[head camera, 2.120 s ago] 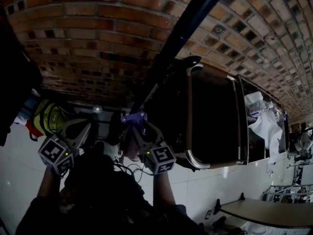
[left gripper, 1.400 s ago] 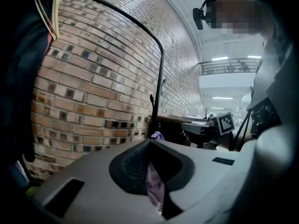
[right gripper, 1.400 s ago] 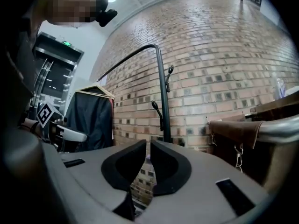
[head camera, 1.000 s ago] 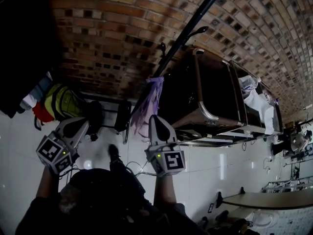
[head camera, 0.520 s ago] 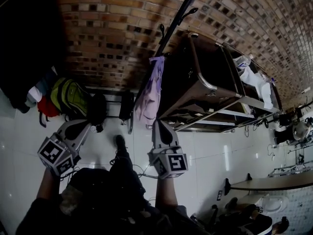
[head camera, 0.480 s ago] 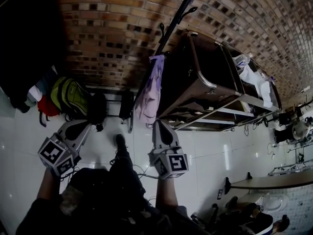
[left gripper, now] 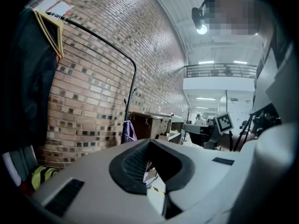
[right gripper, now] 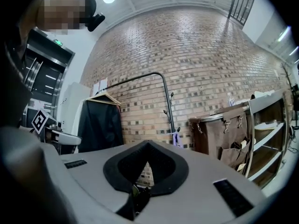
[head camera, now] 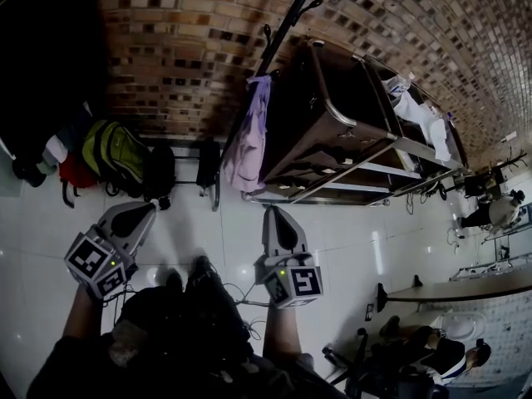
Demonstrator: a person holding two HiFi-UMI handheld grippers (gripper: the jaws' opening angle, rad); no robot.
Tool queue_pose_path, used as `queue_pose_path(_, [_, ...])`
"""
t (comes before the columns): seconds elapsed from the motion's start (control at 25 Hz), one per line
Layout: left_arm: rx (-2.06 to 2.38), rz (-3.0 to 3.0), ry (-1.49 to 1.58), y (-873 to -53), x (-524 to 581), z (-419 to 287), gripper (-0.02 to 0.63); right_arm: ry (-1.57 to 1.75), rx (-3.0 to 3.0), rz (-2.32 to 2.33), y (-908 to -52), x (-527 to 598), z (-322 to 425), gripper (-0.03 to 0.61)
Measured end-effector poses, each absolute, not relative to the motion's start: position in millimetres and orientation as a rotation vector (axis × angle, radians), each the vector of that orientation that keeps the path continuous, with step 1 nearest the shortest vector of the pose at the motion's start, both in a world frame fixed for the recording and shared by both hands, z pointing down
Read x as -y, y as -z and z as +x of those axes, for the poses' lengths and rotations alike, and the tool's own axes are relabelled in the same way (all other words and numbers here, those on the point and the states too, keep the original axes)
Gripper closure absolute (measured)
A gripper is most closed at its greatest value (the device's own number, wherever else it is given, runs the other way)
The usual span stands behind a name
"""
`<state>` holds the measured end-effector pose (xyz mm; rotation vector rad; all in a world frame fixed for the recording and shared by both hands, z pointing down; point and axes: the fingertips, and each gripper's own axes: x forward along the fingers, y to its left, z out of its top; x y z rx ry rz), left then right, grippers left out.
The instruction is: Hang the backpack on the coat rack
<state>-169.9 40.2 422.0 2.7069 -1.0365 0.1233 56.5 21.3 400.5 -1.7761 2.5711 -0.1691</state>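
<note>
A lavender backpack (head camera: 249, 140) hangs from a hook of the black coat rack (head camera: 287, 23) against the brick wall. It also shows small in the left gripper view as the backpack (left gripper: 128, 132) and in the right gripper view as the backpack (right gripper: 176, 138). My left gripper (head camera: 133, 216) and right gripper (head camera: 278, 223) are both well back from the rack, over the white floor. Both are shut and hold nothing. Along the left gripper (left gripper: 149, 146) and the right gripper (right gripper: 148, 146) the pads meet with nothing between them.
A yellow-green bag (head camera: 116, 163) and other bags lie at the wall's foot, left of the rack. A dark cart with shelves (head camera: 332, 123) stands right of it. A black coat (right gripper: 100, 120) hangs on a garment rail. A table (head camera: 465, 289) stands at the right.
Both grippers have drawn back from the coat rack, which now looks smaller and farther. The lavender backpack stays hanging on its hook, free of the grippers.
</note>
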Motion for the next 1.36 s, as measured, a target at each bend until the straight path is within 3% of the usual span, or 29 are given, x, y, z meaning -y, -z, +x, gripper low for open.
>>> queue_pose_path(1.36, [1.085, 2.684, -0.114, -393.7, -308.5, -11.6, 0.588, 0.139, -2.748, -1.615, -382.9, -291.0, 139.5, 0.575])
